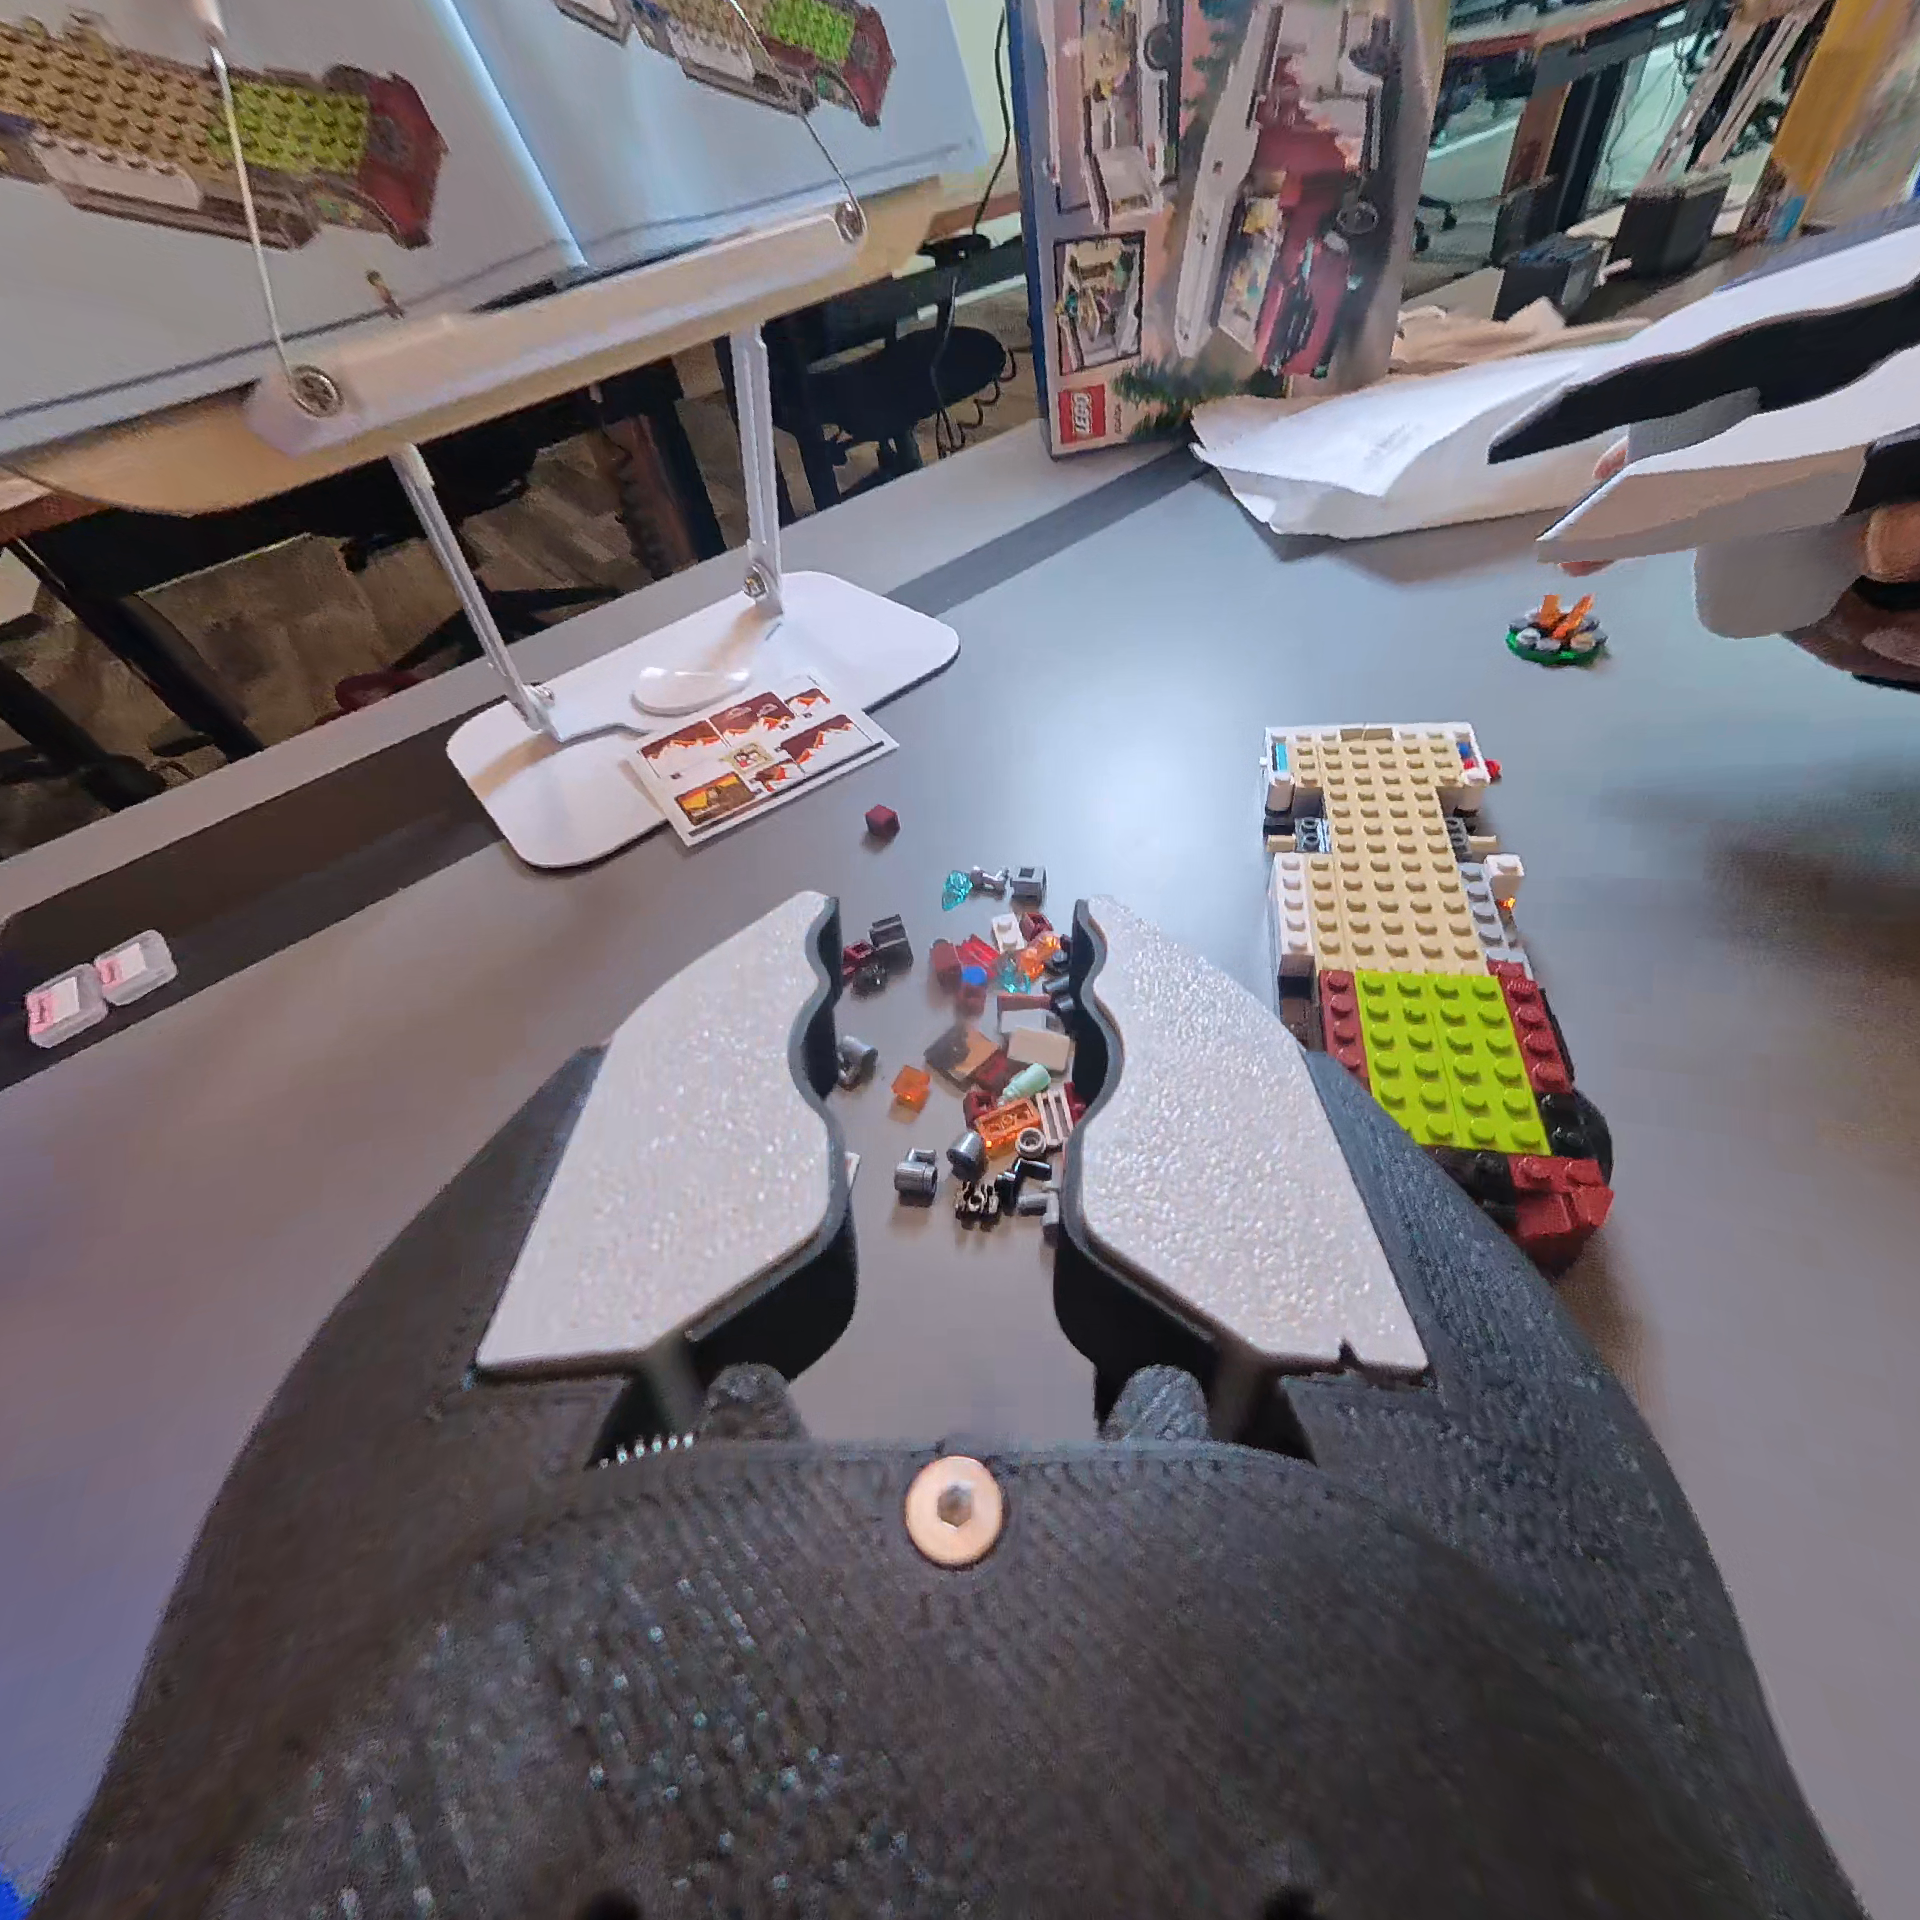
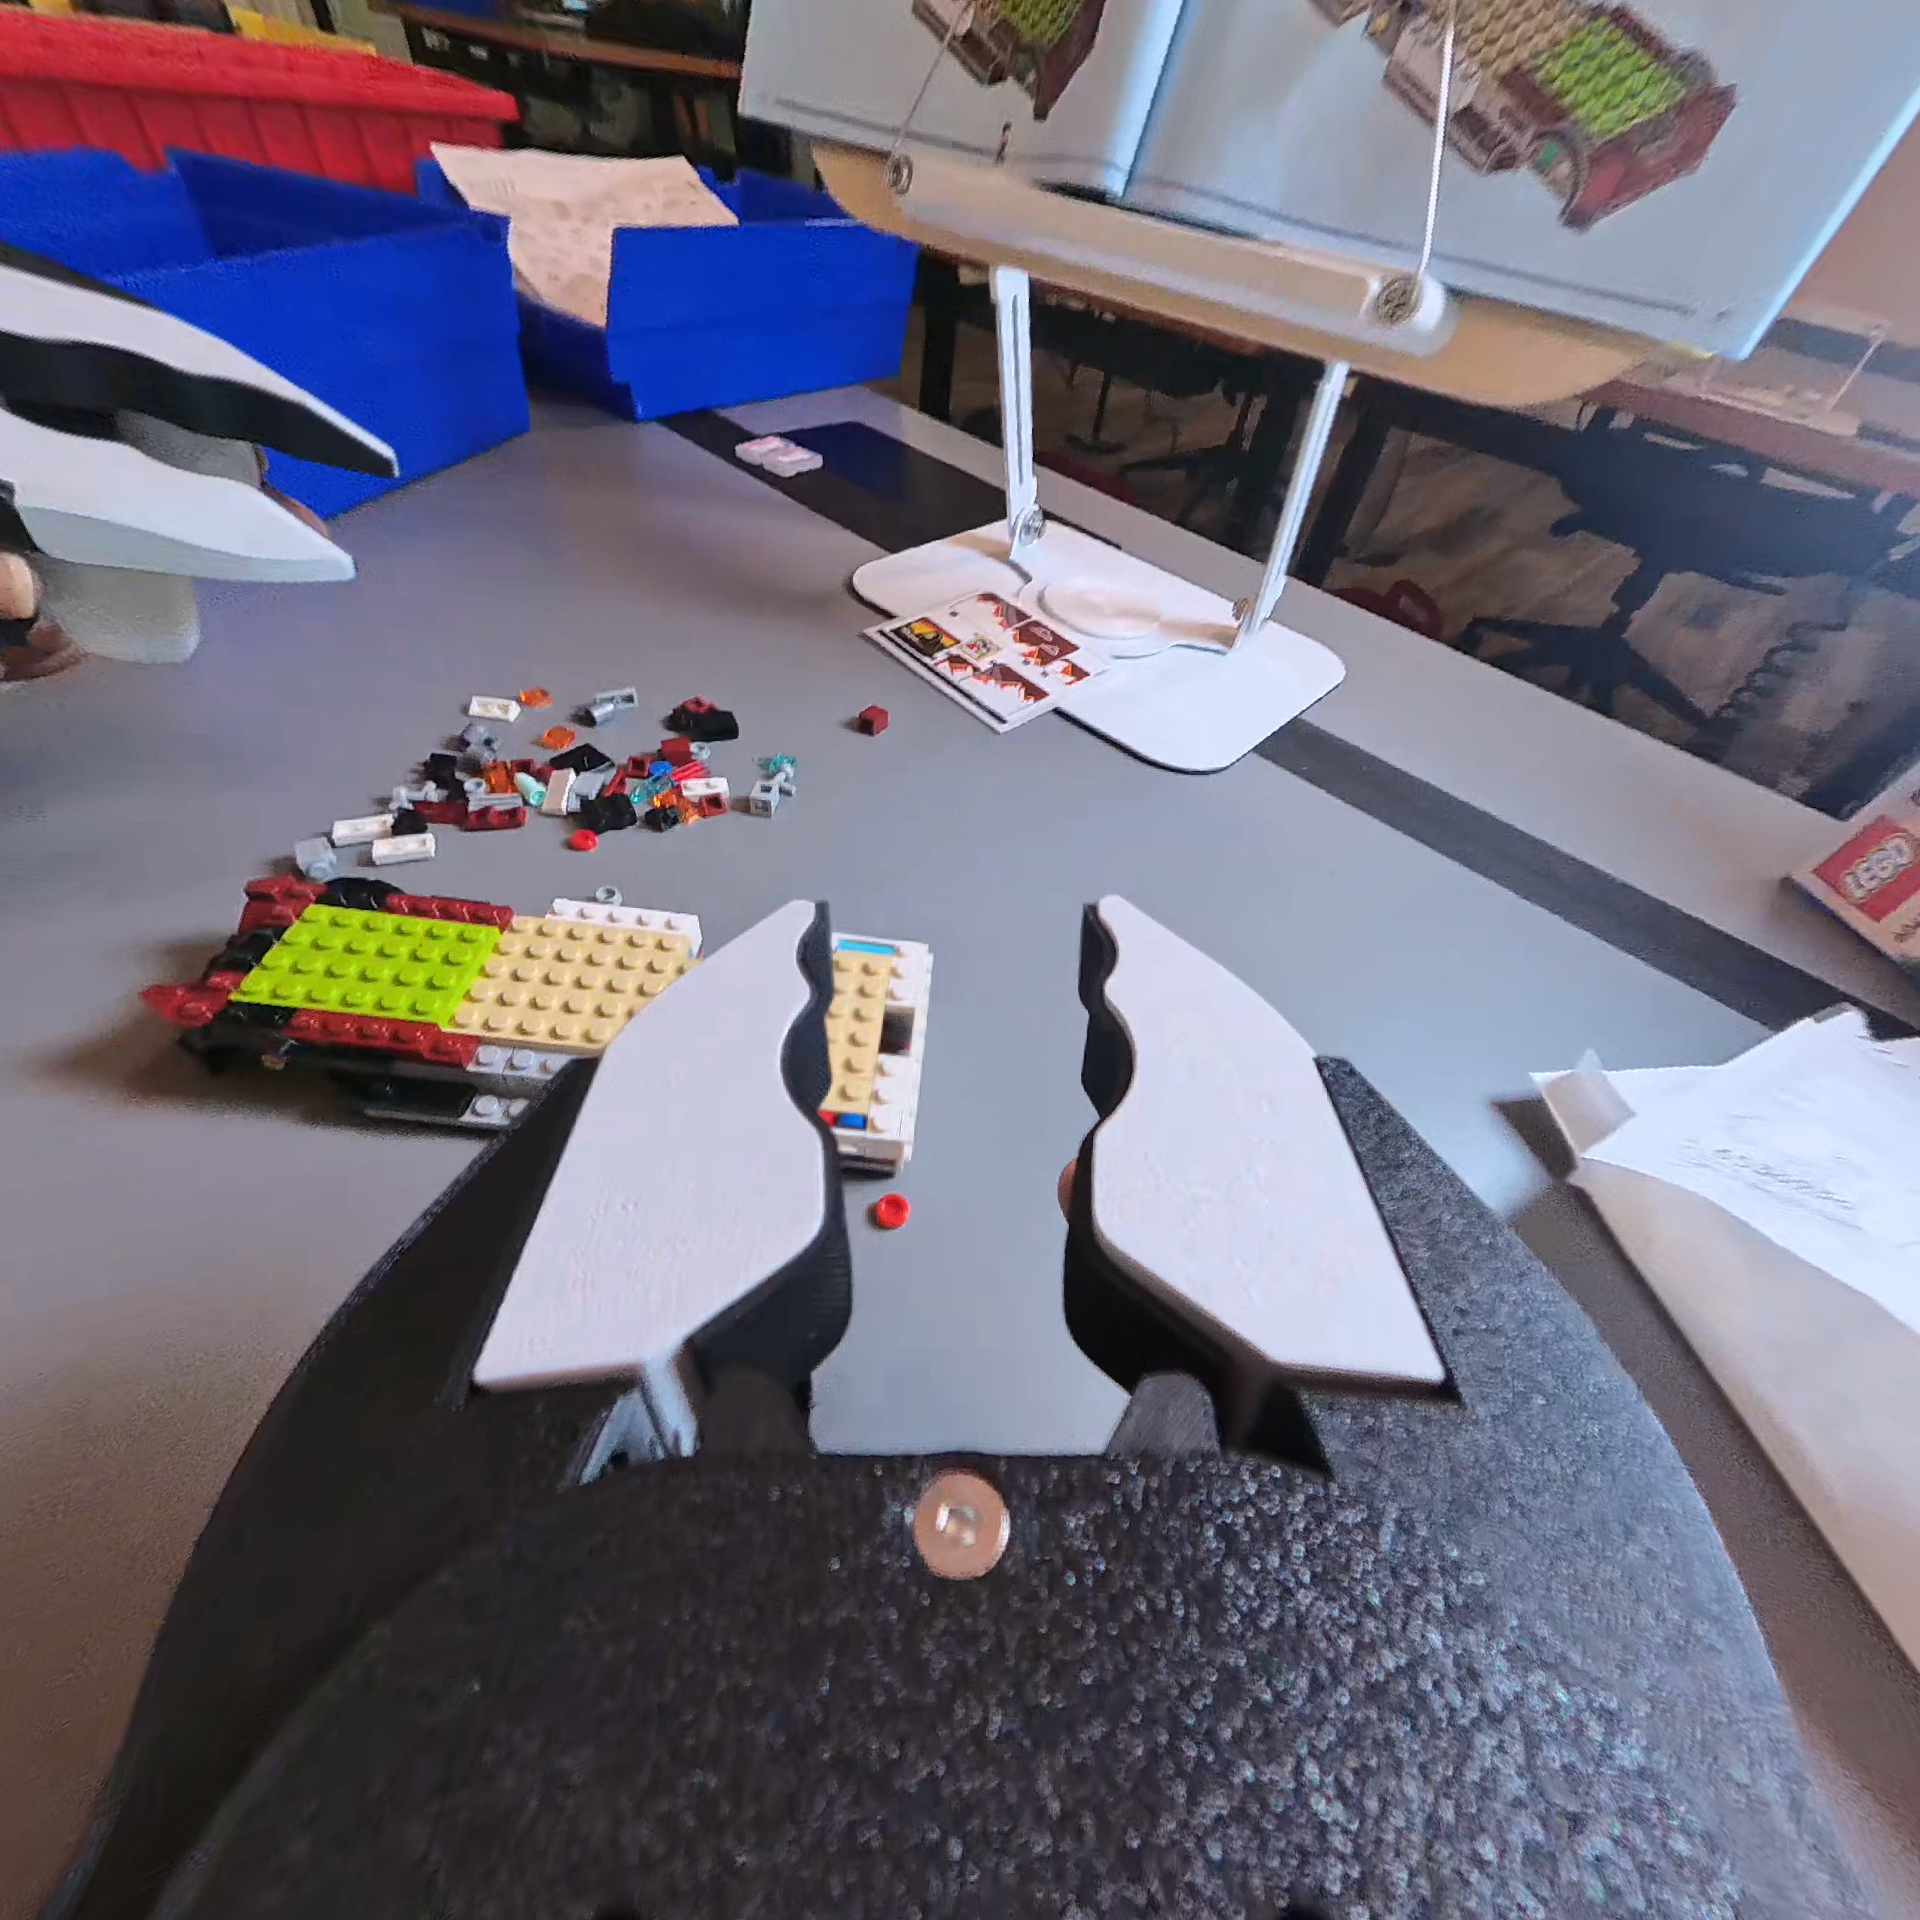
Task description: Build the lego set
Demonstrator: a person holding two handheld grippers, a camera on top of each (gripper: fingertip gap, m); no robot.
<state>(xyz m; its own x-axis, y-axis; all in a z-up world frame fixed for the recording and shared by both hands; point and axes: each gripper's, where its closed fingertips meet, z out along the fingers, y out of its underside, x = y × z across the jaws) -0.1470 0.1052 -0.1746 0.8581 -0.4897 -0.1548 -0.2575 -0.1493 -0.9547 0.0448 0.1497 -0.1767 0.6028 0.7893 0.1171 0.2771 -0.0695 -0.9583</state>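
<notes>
Left gripper [image 1: 951, 925] held above the pile of small bricks [image 1: 977, 1039], jaws apart, probably empty. Right gripper [image 2: 951, 935] likewise spread, bare, just beside the studded build's [image 2: 436, 982] near-right end.

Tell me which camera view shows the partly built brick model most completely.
The left wrist view: the brick model lies whole on the grey table, with only its near corner hidden behind the left gripper. In the right wrist view, the right gripper, open above the table, has one finger covering the model's middle.
</notes>
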